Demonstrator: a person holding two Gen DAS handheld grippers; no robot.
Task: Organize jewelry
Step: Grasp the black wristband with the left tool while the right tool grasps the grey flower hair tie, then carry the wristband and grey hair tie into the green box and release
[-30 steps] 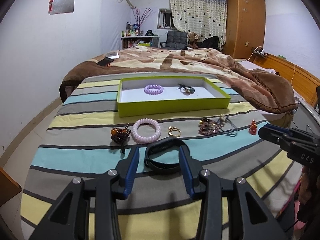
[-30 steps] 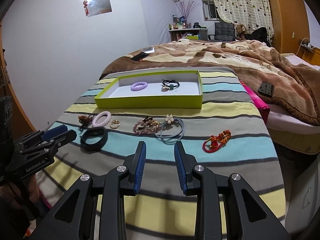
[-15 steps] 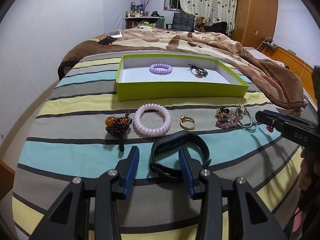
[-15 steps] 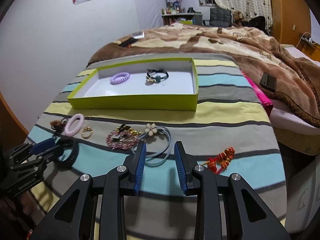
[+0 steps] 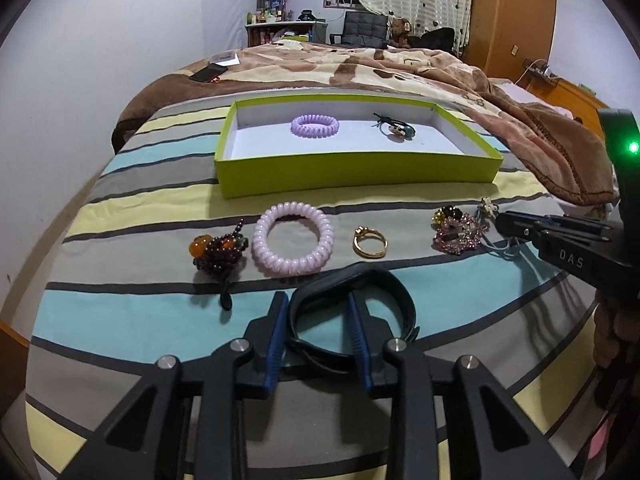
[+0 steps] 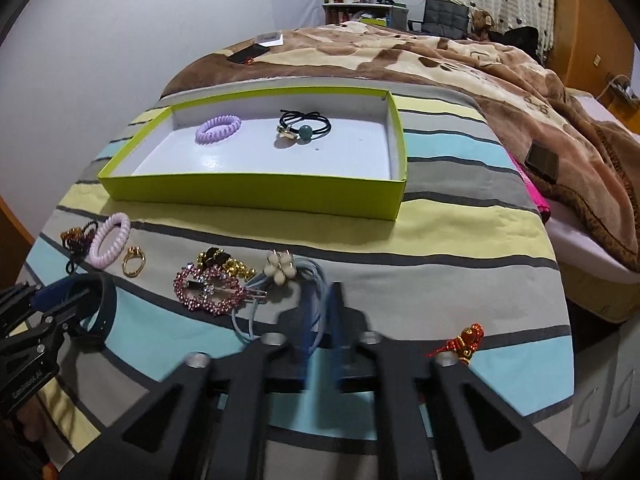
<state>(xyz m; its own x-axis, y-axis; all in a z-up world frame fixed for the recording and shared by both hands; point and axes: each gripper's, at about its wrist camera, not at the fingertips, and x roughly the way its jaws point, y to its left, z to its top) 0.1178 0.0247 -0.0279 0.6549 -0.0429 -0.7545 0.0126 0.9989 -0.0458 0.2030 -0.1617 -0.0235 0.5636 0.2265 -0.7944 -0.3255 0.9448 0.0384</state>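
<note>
A green tray (image 5: 352, 172) on the striped bedspread holds a purple coil hair tie (image 5: 315, 125) and a black hair tie with a bead (image 5: 394, 128). In front of it lie a dark bead bracelet (image 5: 218, 254), a pink coil bracelet (image 5: 293, 239), a gold ring (image 5: 370, 242), a rhinestone clip (image 6: 208, 289), a blue hair tie with a flower (image 6: 280, 292) and a red charm (image 6: 464, 342). My left gripper (image 5: 318, 320) is open, its fingers astride the left side of a black band (image 5: 372, 284). My right gripper (image 6: 320, 316) is open, fingers astride the blue hair tie's loop, blurred.
A brown blanket (image 6: 500, 80) covers the bed behind and to the right of the tray. A phone (image 5: 208, 73) lies on it at the far left. The bed's right edge drops off near the red charm. A wall runs along the left.
Both grippers have moved forward and down. The left gripper now straddles the black band. The right gripper has reached the blue hair tie's loop and narrowed.
</note>
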